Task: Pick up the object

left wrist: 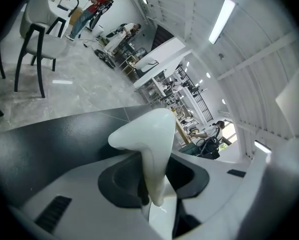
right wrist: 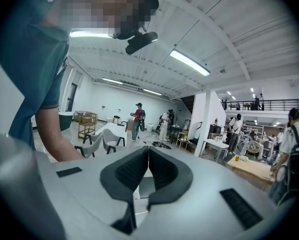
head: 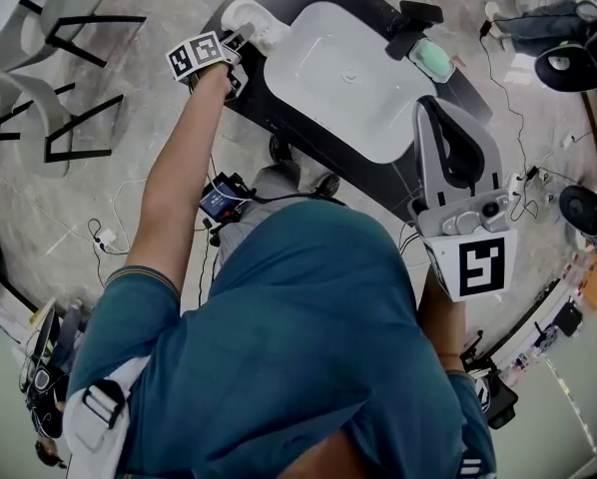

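Observation:
The object is a smooth white plastic piece (head: 251, 20) at the far left end of a black table (head: 308, 133). My left gripper (head: 241, 38) is at that corner, shut on it. In the left gripper view the white piece (left wrist: 150, 134) stands wedged between the two dark pads of the left gripper (left wrist: 157, 181), its rounded top jutting out over the black table (left wrist: 44, 144). My right gripper (head: 430, 105) is held up near the person's body at the right, over the table's near edge. Seen from its own camera, the right gripper (right wrist: 148, 150) has its pads together, with nothing between them.
A large white rounded tray (head: 350, 78) covers the middle of the table. A mint-green item (head: 434, 60) and a black device (head: 414, 18) lie at its far right. Chairs (head: 49, 28) stand on the floor at the left; cables and dark gear (head: 573, 63) lie at the right.

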Motion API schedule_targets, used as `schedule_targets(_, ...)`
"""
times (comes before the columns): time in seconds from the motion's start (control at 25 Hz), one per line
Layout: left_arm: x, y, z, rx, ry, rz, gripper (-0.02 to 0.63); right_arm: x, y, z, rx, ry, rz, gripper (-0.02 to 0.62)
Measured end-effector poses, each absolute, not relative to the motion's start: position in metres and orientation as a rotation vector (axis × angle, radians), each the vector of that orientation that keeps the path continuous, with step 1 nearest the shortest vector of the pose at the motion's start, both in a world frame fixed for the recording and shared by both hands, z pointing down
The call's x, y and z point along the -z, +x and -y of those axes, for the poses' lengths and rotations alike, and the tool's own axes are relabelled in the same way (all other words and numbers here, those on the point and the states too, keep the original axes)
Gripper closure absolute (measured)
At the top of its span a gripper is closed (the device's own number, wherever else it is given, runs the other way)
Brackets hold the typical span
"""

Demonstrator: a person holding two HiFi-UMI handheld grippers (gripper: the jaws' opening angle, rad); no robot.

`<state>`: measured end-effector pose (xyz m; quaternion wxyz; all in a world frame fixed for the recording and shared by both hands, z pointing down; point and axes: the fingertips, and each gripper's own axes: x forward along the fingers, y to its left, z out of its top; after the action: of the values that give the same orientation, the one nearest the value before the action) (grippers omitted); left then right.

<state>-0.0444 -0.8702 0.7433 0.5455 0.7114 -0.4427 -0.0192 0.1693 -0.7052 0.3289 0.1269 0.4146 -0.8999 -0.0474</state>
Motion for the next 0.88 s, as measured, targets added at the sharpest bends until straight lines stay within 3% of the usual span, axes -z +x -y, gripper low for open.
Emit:
schedule_targets(0.28, -0.689, -0.043, 0.861, 0.127, 1.813, 1.049, 0.474, -0.331, 0.173, 0.699, 0.142, 1.203, 2.633, 0.58)
schedule_targets(0.88, -0.491, -0.025, 0.833, 0.405, 2.122, 1.019, 0.474, -0.319, 0.183, 0.676, 0.189, 1.188, 2.675, 0.58)
